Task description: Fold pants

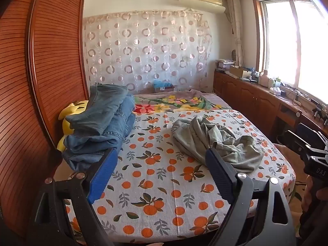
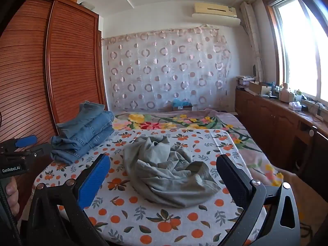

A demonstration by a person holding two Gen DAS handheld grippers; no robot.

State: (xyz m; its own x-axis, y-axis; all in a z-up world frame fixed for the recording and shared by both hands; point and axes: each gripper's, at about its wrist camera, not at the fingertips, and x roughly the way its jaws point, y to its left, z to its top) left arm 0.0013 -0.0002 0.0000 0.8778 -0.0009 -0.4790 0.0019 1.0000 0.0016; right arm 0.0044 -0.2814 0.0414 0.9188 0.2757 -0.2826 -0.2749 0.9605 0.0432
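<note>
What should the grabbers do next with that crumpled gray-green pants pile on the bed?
Probably reach down and pinch an edge of the gray-green pants to spread them flat. They lie in a crumpled heap on the orange-print sheet, unlike the folded jeans stacked nearby. The left gripper and right gripper are both open, holding nothing, and not touching the heap yet.

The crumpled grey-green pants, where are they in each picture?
Left wrist view: the grey-green pants lie right of centre on the orange-print sheet, behind the right fingertip.
Right wrist view: the pants lie in the middle, between the two open fingers.
Shared landmark: the stack of folded jeans sits left of the pants in both views.
</note>
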